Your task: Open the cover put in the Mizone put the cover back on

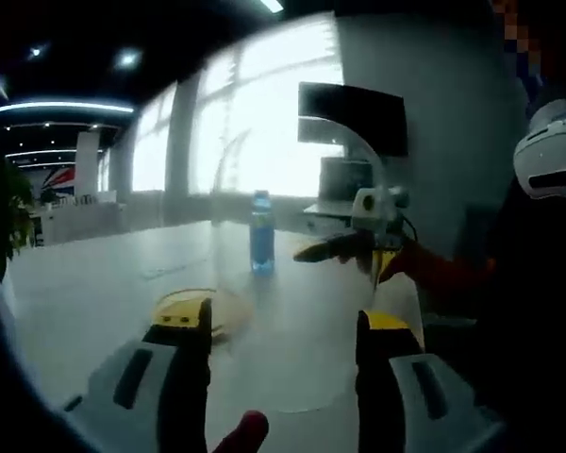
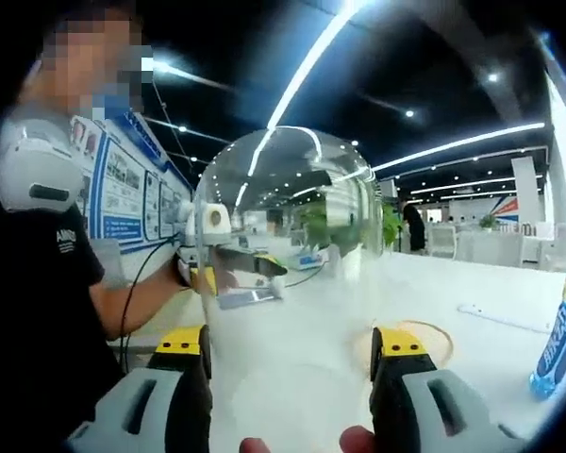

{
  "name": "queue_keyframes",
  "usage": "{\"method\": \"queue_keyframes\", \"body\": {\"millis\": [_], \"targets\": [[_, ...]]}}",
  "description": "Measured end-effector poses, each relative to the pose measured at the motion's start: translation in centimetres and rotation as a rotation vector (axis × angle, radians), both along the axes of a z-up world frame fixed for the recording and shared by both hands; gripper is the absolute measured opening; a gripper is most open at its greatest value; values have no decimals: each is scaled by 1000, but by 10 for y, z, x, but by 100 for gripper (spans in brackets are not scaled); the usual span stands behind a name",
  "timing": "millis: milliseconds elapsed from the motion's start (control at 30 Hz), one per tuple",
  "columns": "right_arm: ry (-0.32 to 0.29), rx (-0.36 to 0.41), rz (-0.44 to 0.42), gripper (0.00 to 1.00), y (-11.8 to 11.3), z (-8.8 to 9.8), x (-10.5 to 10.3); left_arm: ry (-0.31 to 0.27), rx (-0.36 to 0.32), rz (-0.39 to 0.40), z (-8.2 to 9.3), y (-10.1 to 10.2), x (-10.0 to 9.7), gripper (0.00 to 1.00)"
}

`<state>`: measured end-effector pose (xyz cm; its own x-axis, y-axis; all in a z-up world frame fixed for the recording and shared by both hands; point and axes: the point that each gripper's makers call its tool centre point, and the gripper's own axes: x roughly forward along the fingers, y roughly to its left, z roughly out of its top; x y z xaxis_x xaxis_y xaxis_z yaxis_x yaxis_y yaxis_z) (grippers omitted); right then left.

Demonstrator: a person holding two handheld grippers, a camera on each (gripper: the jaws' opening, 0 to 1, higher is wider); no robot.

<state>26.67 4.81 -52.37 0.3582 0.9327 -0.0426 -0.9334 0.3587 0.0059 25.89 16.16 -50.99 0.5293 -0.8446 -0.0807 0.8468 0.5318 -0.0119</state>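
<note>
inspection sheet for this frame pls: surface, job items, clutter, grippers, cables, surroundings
Surface: white table, a round yellowish base lying on it.
Job's things: clear dome cover held up between both grippers; blue Mizone bottle upright on the table, apart from the cover.
Clutter: nothing seen.
Grippers: left gripper and right gripper each have jaws spread on either side of the cover; grip contact cannot be told.
Cables: black cable hanging by the person's arm.
Surroundings: bright windows, dark monitor, wall posters, ceiling strip lights.
</note>
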Motion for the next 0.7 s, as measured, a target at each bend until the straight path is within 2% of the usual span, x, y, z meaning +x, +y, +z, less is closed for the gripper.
{"method": "queue_keyframes", "body": {"millis": [133, 300, 400, 533, 600, 700], "targets": [[-24, -16, -31, 56, -3, 0, -4, -28, -11, 18, -1, 4, -2, 46], [-82, -29, -68, 45, -13, -2, -10, -27, -19, 55, -6, 12, -3, 39], [-92, -17, -108, 41, -19, -2, -11, -30, -26, 86, -7, 18, -2, 39], [-69, 30, -173, 40, -28, 0, -7, -35, -54, 117, -5, 24, -4, 39], [-22, 54, -225, 40, -36, -1, -3, -46, -54, 140, -6, 27, -3, 39], [-25, 65, -302, 39, -48, -2, 4, -49, -57, 166, -10, 32, 0, 38]]}}
